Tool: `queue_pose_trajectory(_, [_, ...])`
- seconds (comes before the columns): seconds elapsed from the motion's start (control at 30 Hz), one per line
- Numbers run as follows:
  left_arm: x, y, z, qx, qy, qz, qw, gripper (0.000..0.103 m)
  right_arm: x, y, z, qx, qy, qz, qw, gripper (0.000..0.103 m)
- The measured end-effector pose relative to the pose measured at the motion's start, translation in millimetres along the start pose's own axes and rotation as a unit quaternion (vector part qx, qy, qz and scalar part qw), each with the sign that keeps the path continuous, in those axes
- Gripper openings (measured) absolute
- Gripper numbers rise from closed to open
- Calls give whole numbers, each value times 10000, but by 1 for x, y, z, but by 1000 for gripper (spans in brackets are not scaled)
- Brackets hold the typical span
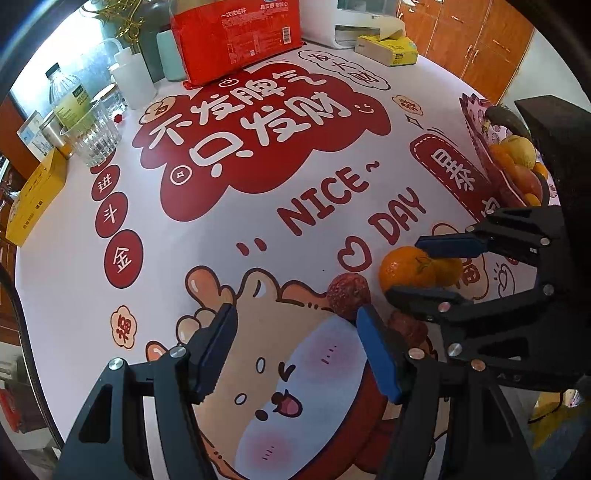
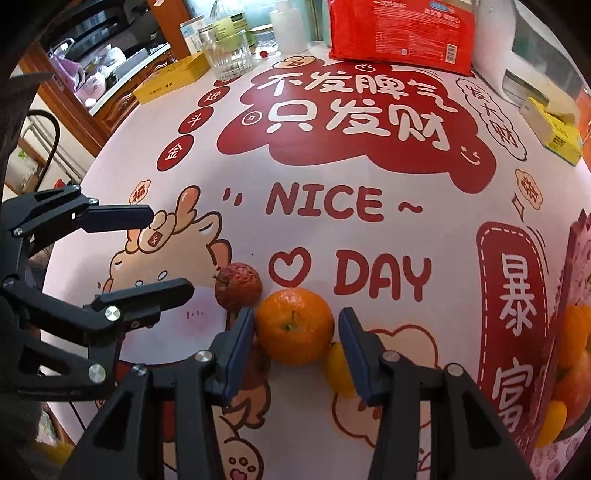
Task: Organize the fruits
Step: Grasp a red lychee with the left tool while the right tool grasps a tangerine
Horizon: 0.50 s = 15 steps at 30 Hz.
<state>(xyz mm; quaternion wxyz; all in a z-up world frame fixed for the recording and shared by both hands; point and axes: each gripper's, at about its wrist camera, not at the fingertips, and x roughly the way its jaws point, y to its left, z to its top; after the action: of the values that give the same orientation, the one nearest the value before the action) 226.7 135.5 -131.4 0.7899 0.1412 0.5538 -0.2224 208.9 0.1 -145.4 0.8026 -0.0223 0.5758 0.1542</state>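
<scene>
The right gripper [image 2: 295, 345] is spread open, one finger on each side of an orange [image 2: 294, 325] on the table; its left pad is just beside or touching the fruit, the right pad a little apart. A small yellow fruit [image 2: 338, 371] lies against the orange by the right finger, and a wrinkled dark-red fruit [image 2: 238, 285] sits just left of the orange.

The left gripper [image 1: 297, 345] is also open, holding nothing, above a cartoon animal face on the tablecloth [image 1: 258, 236].

The cloth is printed with "NICE ~ DAY", a heart, and large Chinese characters "不发脾气 只发财", with "暴富" on a red tag at the right.

At the right edge a patterned tray [image 1: 476, 122] holds a pile of oranges, yellow fruits and a dark one.

At the far side stand a red package [image 2: 402, 29] with a barcode and "一次性纸杯", a clear glass [image 2: 229, 57], bottles [image 1: 68, 94], a yellow box [image 2: 173, 75] and a yellow tissue pack [image 1: 388, 50].
</scene>
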Motion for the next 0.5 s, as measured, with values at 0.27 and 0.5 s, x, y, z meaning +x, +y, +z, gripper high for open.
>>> queue_pose_trajectory(0.27, [10,-8,4,-21,90,-90,9999,65,-9,-16,-3,291,-138,252,9992,43])
queue_pose_trajectory(0.5, [27,-20,9,-60,197,-235,9995,59,-27,-34,-8,622,-423,257,9968,43])
